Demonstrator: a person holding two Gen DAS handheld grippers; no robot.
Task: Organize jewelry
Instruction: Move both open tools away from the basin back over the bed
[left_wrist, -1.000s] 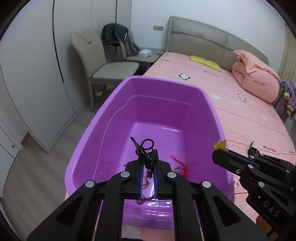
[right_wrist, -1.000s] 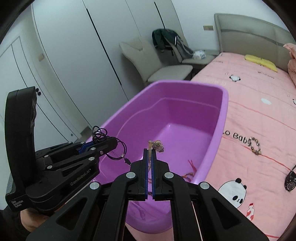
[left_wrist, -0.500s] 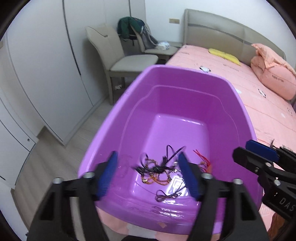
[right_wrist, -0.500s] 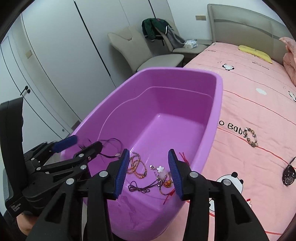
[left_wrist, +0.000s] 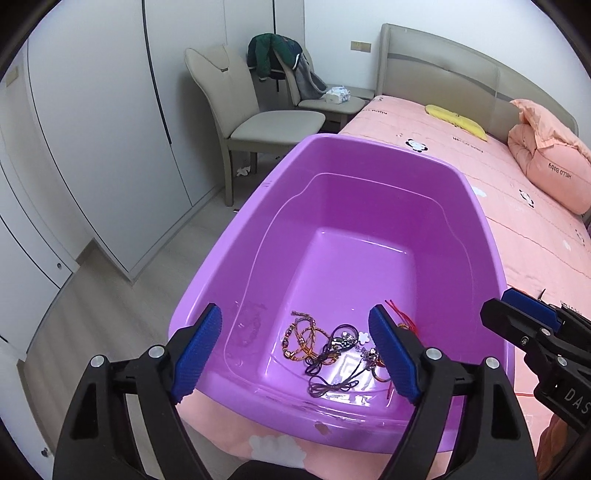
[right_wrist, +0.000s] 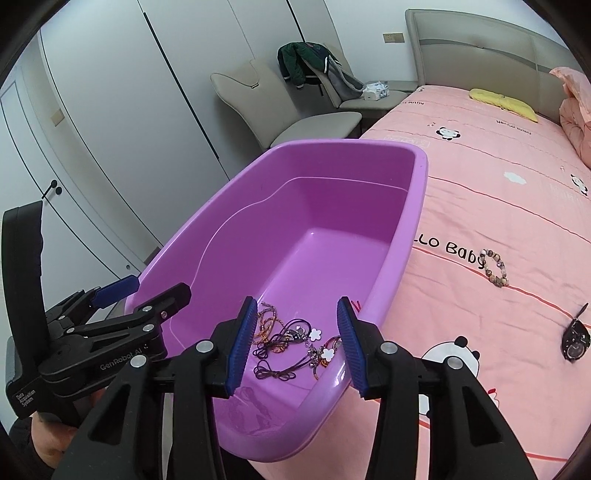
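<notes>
With both the left gripper (left_wrist: 295, 354), its jaws opening wide, and the right gripper (right_wrist: 295, 343), half-open, empty over the tub (right_wrist: 417, 184), several cords (right_wrist: 291, 343) lie at its near end, while a bead bracelet (right_wrist: 495, 267) and watch (right_wrist: 574, 338) remain on the bed (right_wrist: 498, 155).

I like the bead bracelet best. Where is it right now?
In the right wrist view, the bead bracelet lies on the pink bedspread, right of the purple tub, beside the "Baby" lettering, with the black watch nearer the camera.

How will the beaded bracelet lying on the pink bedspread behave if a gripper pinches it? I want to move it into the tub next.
The beaded bracelet is probably floppy: it lies as a slack loop of separate beads. Pinched at one bead it would likely dangle. The round, glossy-looking beads could slip between pads, and the soft bedspread may give underneath.
</notes>
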